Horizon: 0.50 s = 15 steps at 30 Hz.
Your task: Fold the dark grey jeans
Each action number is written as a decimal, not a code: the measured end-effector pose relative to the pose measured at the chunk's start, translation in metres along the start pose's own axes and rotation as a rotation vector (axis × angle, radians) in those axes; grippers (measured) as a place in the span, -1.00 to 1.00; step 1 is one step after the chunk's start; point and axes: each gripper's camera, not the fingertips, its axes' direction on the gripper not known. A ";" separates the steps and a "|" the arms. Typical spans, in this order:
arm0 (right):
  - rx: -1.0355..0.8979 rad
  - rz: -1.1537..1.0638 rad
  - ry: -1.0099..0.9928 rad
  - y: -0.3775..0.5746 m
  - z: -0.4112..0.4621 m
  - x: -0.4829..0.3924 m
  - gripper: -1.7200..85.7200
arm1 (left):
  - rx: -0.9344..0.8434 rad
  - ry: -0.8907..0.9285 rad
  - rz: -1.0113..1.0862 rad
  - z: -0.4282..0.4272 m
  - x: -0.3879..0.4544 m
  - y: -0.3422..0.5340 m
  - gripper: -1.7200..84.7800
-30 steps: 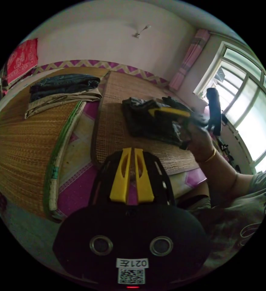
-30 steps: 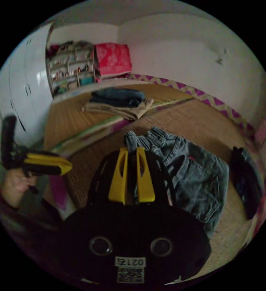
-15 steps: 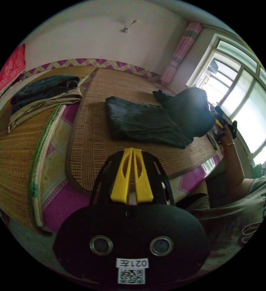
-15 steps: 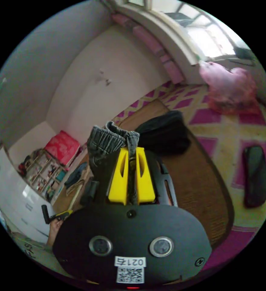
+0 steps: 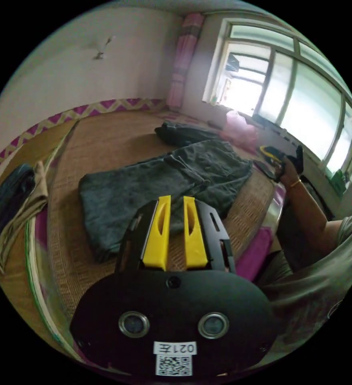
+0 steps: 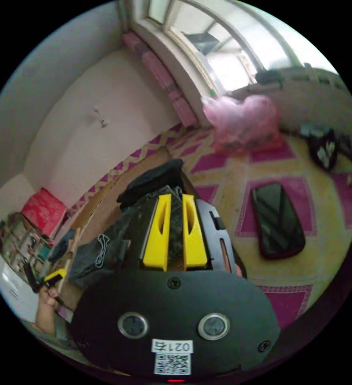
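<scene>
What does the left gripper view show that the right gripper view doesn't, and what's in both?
Left gripper view alone: the dark grey jeans spread full length on the woven mat, and the left gripper with its jaws apart. Right gripper view alone: a dark phone on the patterned cover, and shelves. Both: the jeans, the pink bag, the black garment, the window.
</scene>
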 end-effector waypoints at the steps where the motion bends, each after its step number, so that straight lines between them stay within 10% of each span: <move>1: 0.005 -0.091 -0.004 -0.002 -0.004 -0.022 -0.82 | -0.020 -0.008 0.053 0.012 0.008 -0.012 -0.82; 15: -0.523 -0.785 -0.027 0.098 0.125 -0.192 -0.72 | -0.238 -0.097 0.240 0.079 0.004 -0.109 -0.81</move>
